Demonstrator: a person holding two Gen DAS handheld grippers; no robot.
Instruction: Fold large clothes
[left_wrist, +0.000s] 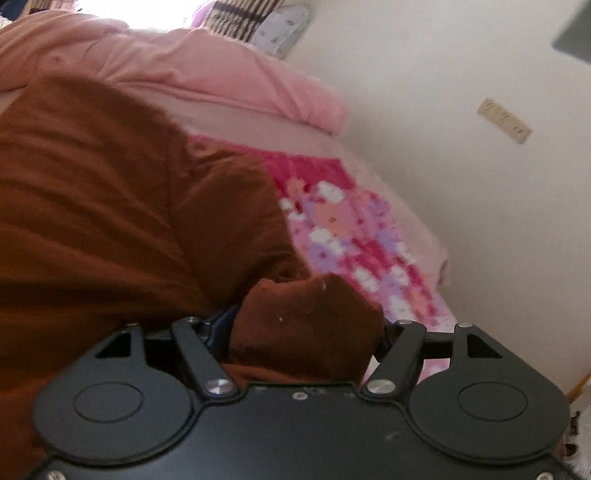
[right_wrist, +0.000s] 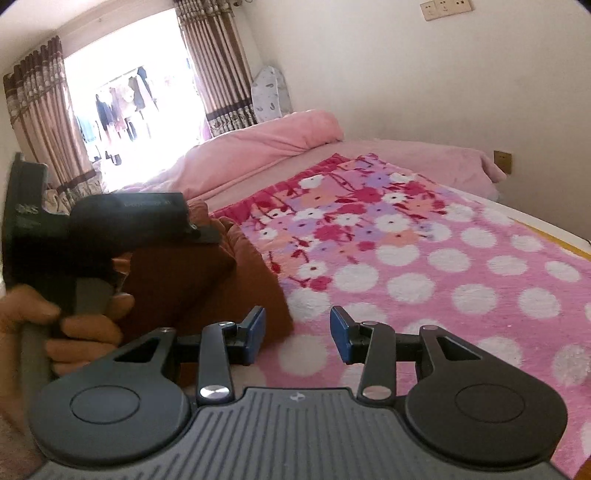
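We are working on a bed covered by a pink fleece blanket (right_wrist: 461, 266) printed with white dots and a flower panel, with a plain pink quilt (right_wrist: 266, 144) bunched at its far end near the curtained window (right_wrist: 122, 110). The task's thing, a large rust-brown garment of soft woven cloth (left_wrist: 92, 206), lies heaped across the near left part of the blanket; in the left wrist view it fills most of the frame, and in the right wrist view its edge sits just left of our empty tool.

We judge it light and limp: it sags, wrinkles and holds no shape, so it should drape wherever it is lifted. The fleece beneath looks grippy, so dragging may bunch both layers. A hem or corner seems the better hold, since a mid-panel pinch would only gather a wad.

Our left gripper (left_wrist: 303, 332) is clenched on a folded lump of the brown cloth, which bulges between the fingers and hides the pads. Our left hand (right_wrist: 74, 325) shows on its handle. Our right gripper (right_wrist: 297, 332) is released, its blue pads (right_wrist: 341, 334) well apart over the dotted fleece, holding nothing.
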